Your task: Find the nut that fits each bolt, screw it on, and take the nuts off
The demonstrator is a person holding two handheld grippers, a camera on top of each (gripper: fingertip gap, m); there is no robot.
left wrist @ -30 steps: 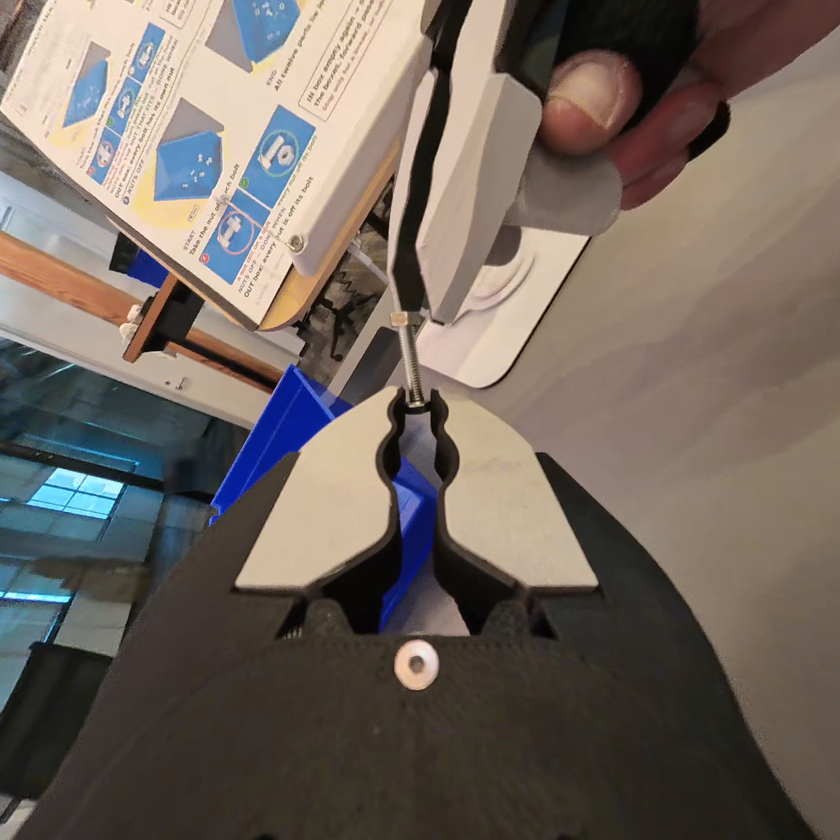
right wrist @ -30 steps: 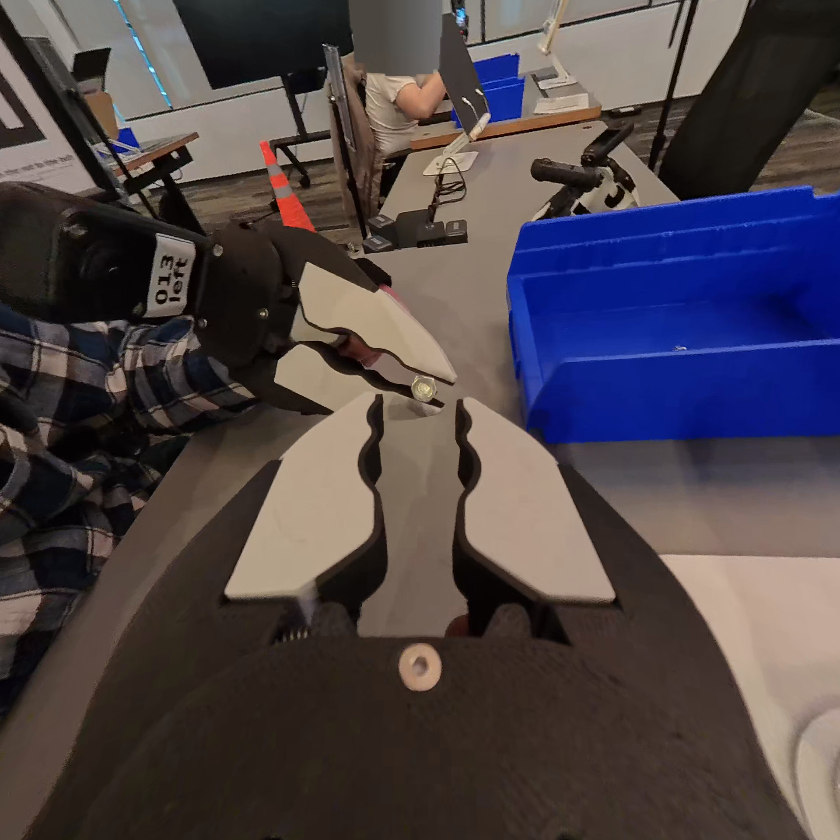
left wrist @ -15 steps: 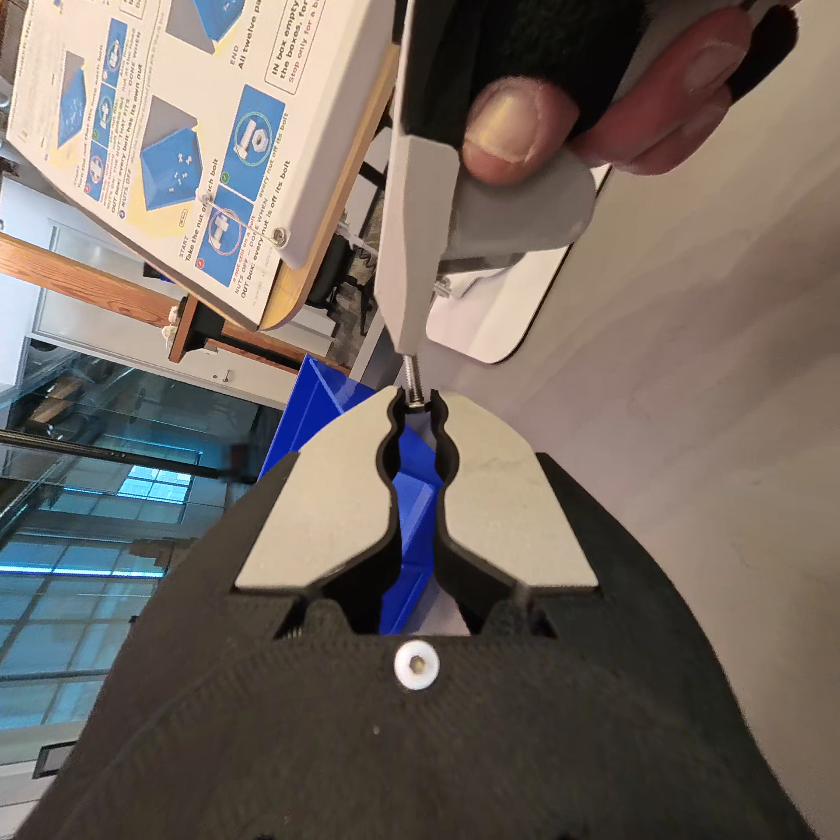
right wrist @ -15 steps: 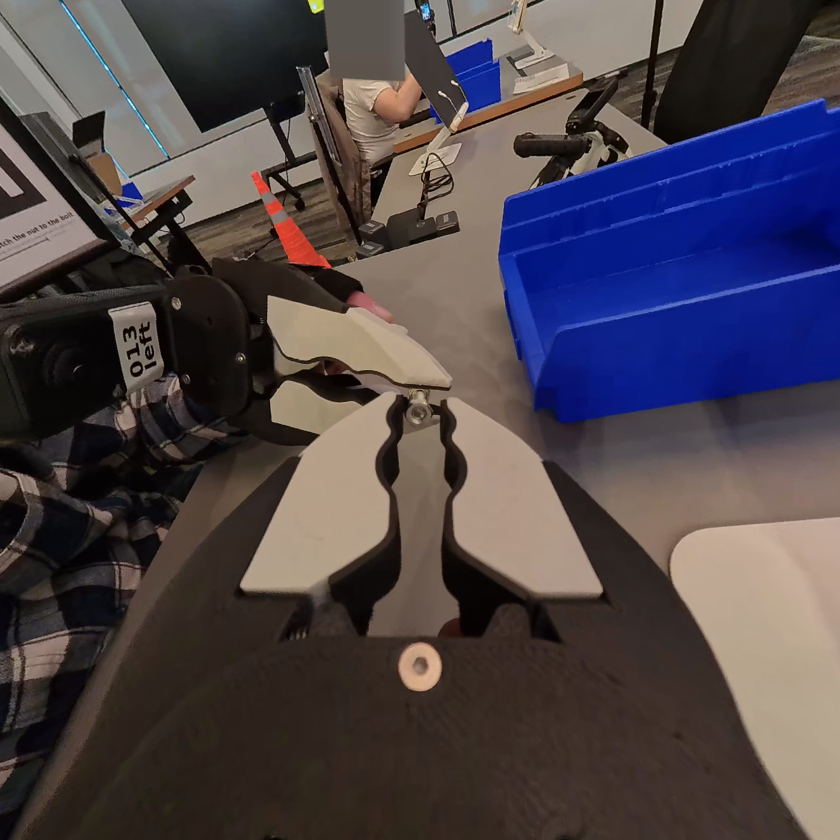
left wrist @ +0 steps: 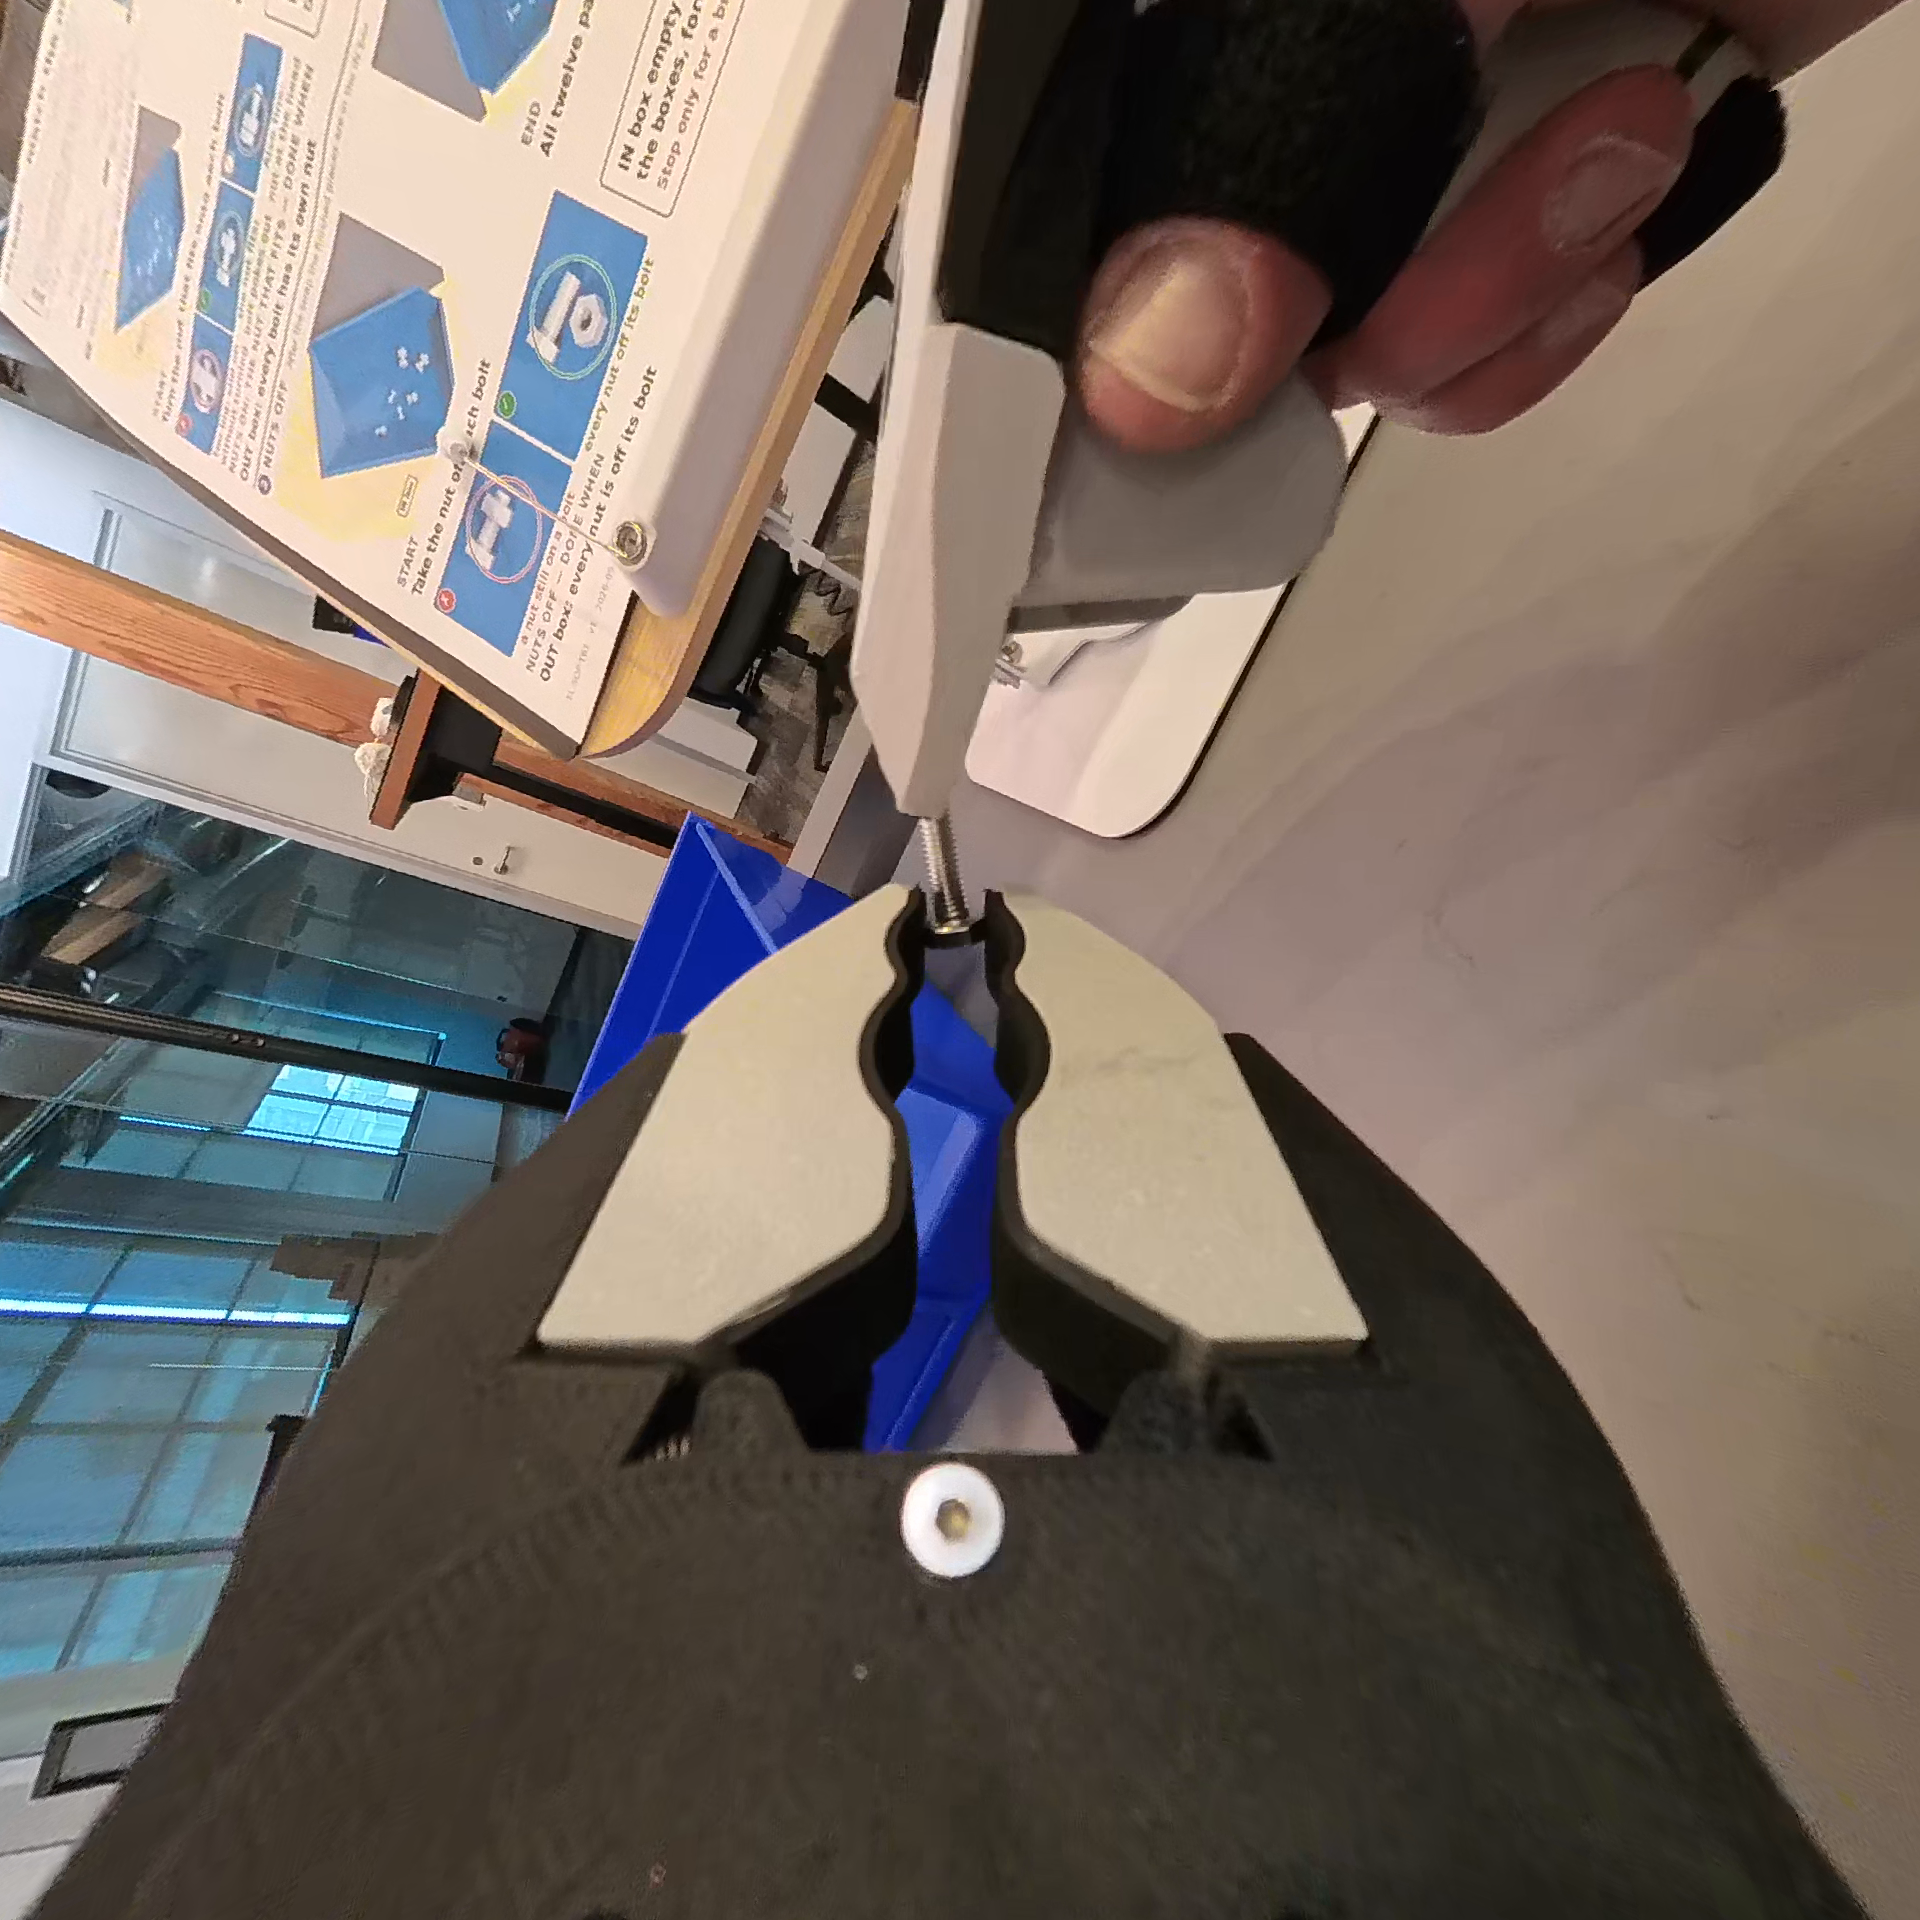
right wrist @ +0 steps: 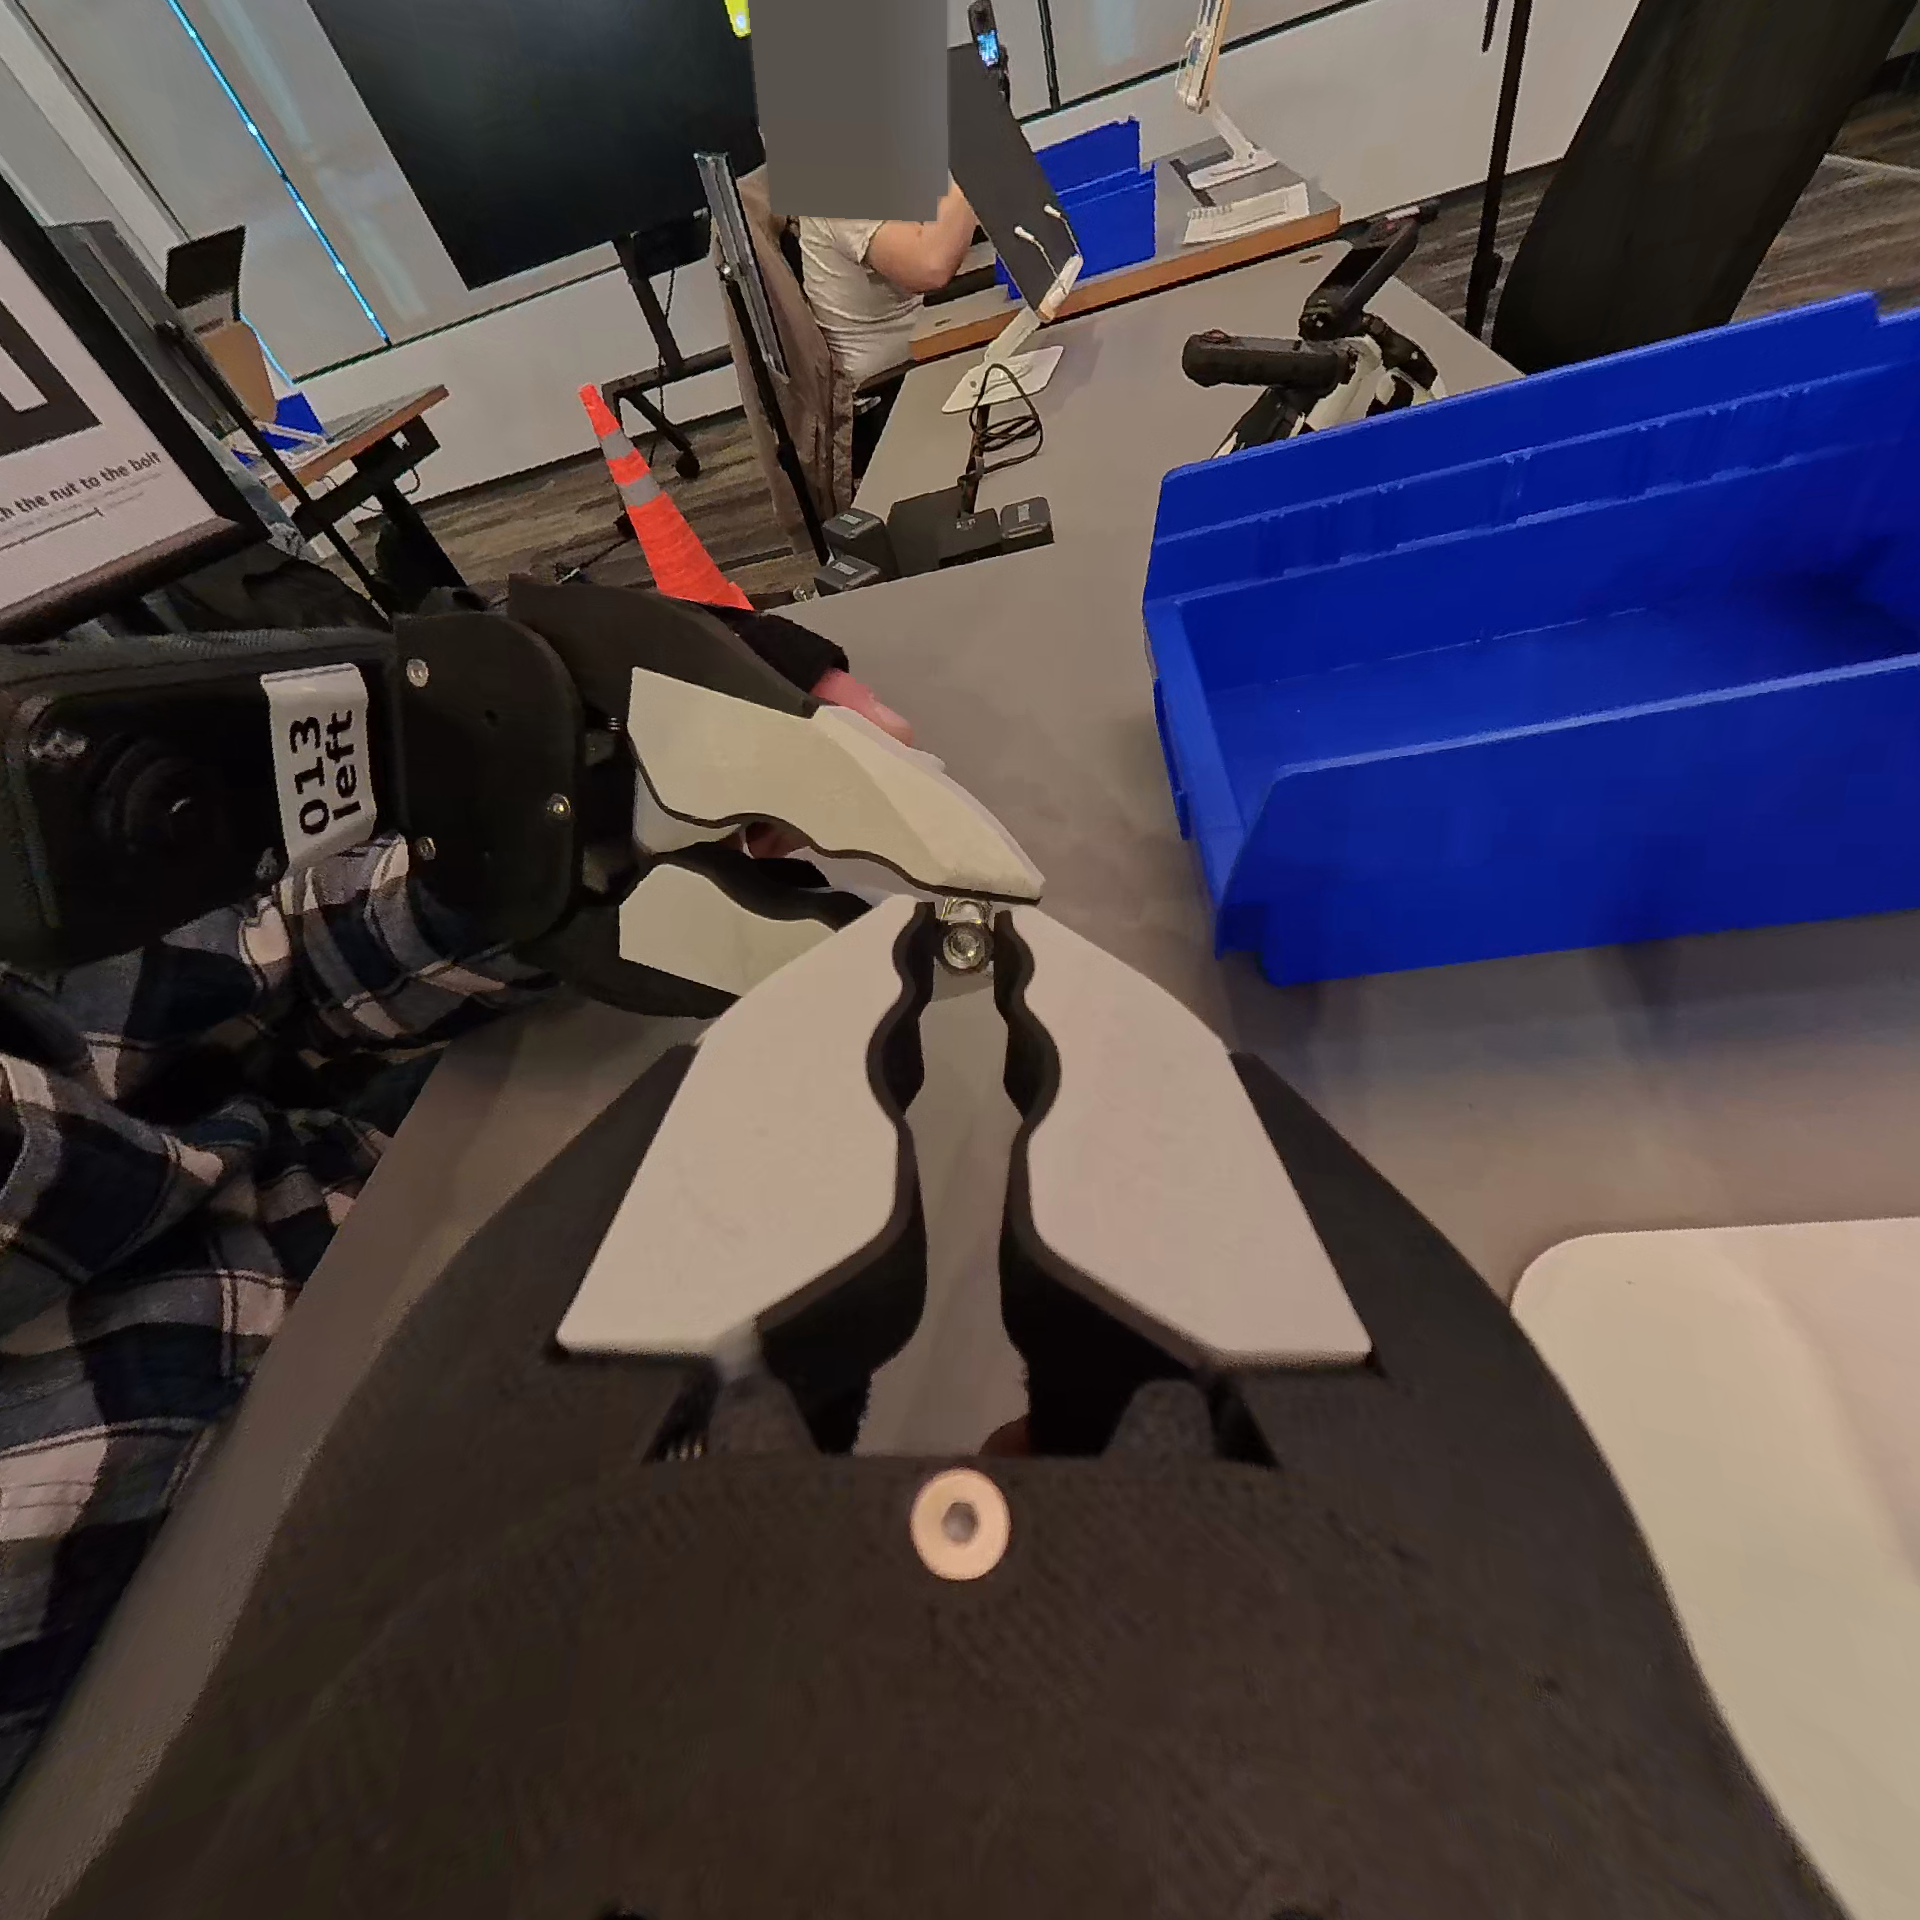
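Pinching the bolt (left wrist: 943,883) by its head end in the left tongs (left wrist: 951,920), threaded shank pointing out, above the grey counter (right wrist: 1039,686); clamping the nut (right wrist: 968,943) at the shank's far tip in the right tongs (right wrist: 961,940), probably for turning, near the blue bin (right wrist: 1558,790).

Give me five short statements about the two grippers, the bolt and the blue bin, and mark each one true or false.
1. The left gripper grips a silver bolt at its fingertips. True.
2. The right gripper is wide open, far from the bolt. False: it is closed on the nut at the bolt's end.
3. The blue bin sits on the grey table. True.
4. The bolt lies in the bin. False: it is held between the grippers.
5. An orange cone stands on the floor behind. True.
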